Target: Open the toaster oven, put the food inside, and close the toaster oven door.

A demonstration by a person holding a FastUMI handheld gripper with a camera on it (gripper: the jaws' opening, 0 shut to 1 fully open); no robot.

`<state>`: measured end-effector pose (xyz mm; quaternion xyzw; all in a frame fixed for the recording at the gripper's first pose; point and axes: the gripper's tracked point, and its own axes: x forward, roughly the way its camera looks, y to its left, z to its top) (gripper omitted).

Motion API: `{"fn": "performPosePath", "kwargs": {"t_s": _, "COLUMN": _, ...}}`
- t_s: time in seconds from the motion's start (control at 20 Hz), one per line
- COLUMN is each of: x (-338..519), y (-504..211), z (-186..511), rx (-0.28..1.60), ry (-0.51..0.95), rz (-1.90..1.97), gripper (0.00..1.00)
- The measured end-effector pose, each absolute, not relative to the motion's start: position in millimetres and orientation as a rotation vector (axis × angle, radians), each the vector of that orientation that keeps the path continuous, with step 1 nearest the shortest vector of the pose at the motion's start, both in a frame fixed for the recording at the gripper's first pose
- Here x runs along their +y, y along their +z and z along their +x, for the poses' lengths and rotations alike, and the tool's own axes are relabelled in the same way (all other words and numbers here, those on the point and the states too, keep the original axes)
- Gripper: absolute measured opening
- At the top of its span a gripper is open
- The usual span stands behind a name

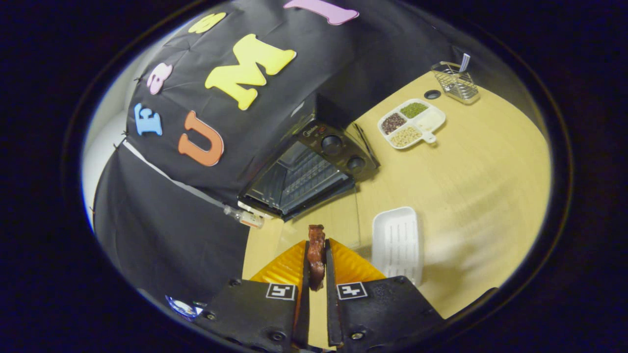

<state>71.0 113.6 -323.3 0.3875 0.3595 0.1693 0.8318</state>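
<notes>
Ahead of fingers: toaster oven (306,169), door down, cavity bare.
Claw: gripper (316,255) clenched on meat strip (316,252).
Left: insertion, door closing.

No legible text: toaster oven (314,162) brand mark blurred, claw (316,255) markers wordless.

A staged test booth dressed as a kitchen is suggested by the black cloth wall (162,230) hung behind a wooden table (471,186), on which a toaster oven (314,166), a divided dish apparently of grains (411,123) and a wire rack (456,82) are set.
</notes>
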Motion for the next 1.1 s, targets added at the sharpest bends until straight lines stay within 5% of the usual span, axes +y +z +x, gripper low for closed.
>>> {"fn": "performPosePath", "kwargs": {"t_s": 1.1, "x": 249, "y": -374, "z": 260, "rx": 0.472, "ry": -0.051, "rz": 1.243, "gripper": 0.17}}
